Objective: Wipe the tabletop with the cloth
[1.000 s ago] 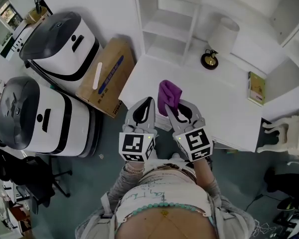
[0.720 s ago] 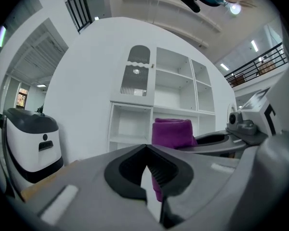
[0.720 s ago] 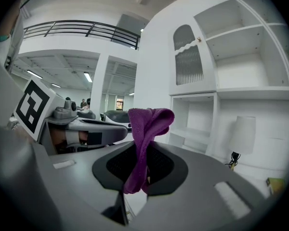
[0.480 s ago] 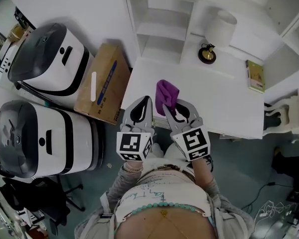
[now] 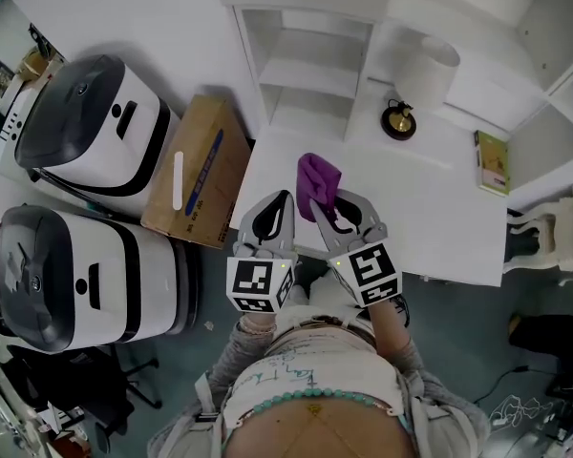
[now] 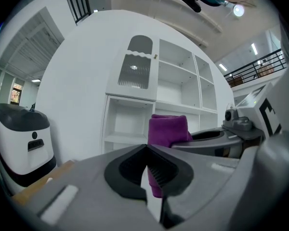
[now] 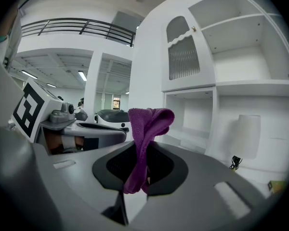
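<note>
The purple cloth (image 5: 318, 181) is pinched in the right gripper (image 5: 328, 202), whose jaws are clamped on its lower folds, so that the bunched top stands above them (image 7: 144, 129). In the head view it lies over the near left part of the white tabletop (image 5: 415, 213); contact with the surface cannot be made out. At 8 o'clock from the cloth, just beside it, the left gripper (image 5: 283, 204) has its jaws pressed together with nothing between them. On the tabletop, a small round ornament (image 5: 398, 121) and a white lamp (image 5: 427, 71) sit toward 1 o'clock and a book (image 5: 492, 163) toward 3 o'clock. A cardboard box (image 5: 196, 170) lies on the floor at 9 o'clock.
</note>
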{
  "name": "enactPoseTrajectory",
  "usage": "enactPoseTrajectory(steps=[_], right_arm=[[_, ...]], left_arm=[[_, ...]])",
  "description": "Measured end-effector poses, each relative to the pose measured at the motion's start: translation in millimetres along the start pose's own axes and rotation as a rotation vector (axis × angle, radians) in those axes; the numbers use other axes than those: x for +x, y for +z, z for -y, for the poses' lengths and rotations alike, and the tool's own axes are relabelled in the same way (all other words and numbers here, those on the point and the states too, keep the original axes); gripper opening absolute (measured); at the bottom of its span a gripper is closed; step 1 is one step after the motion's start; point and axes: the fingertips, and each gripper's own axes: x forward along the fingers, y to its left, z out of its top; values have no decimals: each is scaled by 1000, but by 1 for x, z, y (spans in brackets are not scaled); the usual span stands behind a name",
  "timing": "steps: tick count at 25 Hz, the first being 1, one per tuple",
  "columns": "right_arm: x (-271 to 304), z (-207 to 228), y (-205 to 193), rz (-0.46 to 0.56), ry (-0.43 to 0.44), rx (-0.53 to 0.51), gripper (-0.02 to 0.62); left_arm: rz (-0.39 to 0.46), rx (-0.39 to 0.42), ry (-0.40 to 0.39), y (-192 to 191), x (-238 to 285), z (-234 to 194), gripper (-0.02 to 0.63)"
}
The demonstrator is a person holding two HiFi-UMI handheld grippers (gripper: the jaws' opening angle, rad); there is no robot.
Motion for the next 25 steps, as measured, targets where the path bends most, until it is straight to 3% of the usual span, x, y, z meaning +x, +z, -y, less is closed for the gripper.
enactPoseTrajectory(steps=[12, 25], right_arm=[[24, 46, -2, -6, 50, -5, 80], [73, 65, 1, -53, -38, 16, 80]], left_arm=[[-11, 21, 69, 3, 42, -3, 2], [-23, 34, -5, 8, 74, -44, 2]])
